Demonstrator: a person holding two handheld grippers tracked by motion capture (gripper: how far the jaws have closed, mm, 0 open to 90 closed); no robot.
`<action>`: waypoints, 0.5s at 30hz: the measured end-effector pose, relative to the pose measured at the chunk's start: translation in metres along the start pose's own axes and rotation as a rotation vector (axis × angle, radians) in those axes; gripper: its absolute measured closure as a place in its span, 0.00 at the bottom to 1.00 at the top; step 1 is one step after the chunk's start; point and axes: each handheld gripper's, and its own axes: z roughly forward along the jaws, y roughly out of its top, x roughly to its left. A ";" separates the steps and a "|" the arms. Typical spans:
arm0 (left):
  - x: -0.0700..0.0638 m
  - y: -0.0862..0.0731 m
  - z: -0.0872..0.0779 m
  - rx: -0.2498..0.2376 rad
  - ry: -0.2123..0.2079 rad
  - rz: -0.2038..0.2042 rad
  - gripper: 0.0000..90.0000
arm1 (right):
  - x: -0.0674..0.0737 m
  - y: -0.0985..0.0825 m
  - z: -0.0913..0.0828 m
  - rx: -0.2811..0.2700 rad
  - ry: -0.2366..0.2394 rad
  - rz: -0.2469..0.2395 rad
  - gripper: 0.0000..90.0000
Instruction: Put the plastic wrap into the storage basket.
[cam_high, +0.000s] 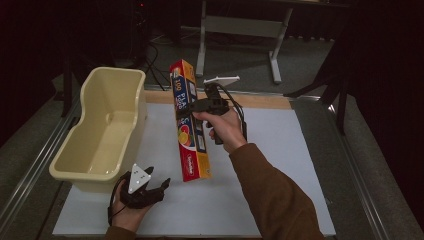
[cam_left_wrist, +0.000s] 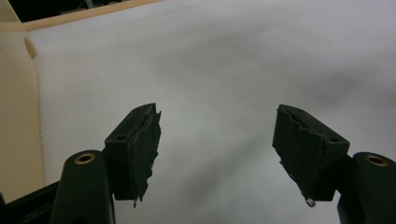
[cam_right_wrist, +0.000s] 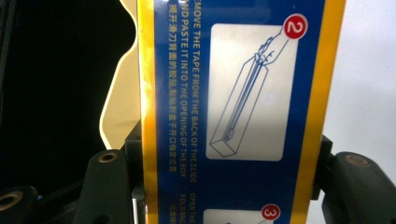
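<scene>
A long wrap box (cam_high: 190, 122), yellow, blue and red, hangs above the white table mat (cam_high: 280, 165), tilted a little from upright. My right gripper (cam_high: 200, 106) is shut on the box near its upper half. In the right gripper view the box's blue printed side (cam_right_wrist: 243, 116) spans the gap between the two black jaws. My left gripper (cam_high: 150, 187) rests low at the mat's front left, open, with nothing between its fingertips (cam_left_wrist: 140, 149) over bare white mat (cam_left_wrist: 215, 70).
A cream plastic tub (cam_high: 102, 130) stands along the mat's left side, close to the left gripper; its wall (cam_left_wrist: 16, 121) and rim (cam_right_wrist: 116, 93) show in both gripper views. Table legs (cam_high: 275, 50) and dark floor lie beyond the far edge.
</scene>
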 end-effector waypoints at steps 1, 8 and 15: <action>0.000 0.000 0.000 0.000 -0.001 -0.001 0.35 | 0.001 0.000 0.001 -0.010 0.006 0.005 0.44; 0.000 0.000 0.000 0.001 -0.003 -0.001 0.35 | 0.001 0.006 0.005 -0.024 0.036 0.051 0.44; 0.000 0.000 -0.001 0.001 -0.003 -0.003 0.35 | 0.004 0.007 0.006 -0.044 0.050 0.063 0.44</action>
